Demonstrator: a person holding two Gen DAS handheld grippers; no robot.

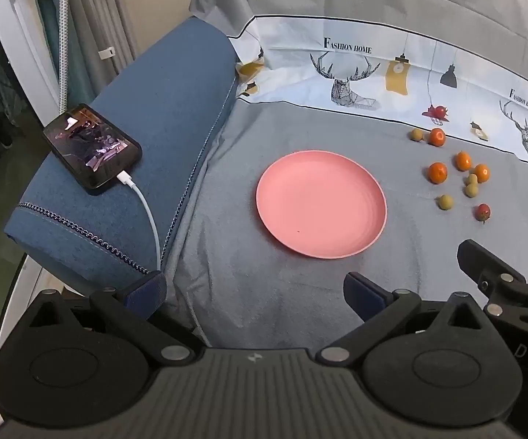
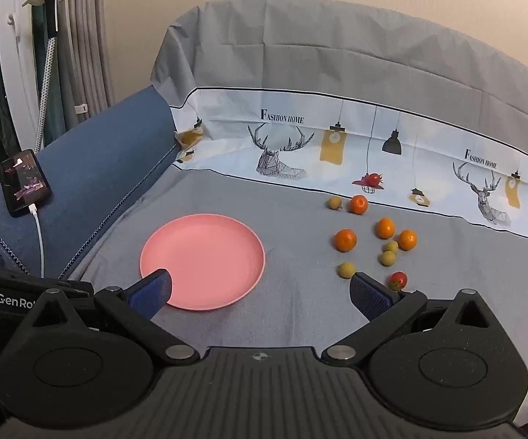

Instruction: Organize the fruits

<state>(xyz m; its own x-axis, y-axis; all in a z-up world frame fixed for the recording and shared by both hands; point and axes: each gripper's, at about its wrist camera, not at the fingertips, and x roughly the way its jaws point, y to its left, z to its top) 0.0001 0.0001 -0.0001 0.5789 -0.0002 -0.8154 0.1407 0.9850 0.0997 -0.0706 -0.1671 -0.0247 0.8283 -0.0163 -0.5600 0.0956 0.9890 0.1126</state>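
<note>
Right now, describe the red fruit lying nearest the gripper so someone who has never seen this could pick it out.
Find the pink plate on the grey sheet, then look right to the scattered fruit. At the cluster's near edge, closest to the right gripper, lies the red fruit. Its neighbours are orange or yellow-green; the only other red fruit lies far back on the printed fabric.

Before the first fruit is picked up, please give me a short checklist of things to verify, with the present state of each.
1. Pink plate has nothing on it: ok.
2. Right gripper open, holding nothing: ok.
3. Left gripper open, holding nothing: ok.
4. Nearest fruit, the small red fruit, lies apart from the others: ok.
5. Phone and its cable lie on the blue armrest, away from the fruits: ok.
6. Whether the round fruits will roll on the cloth: cannot tell.
</note>
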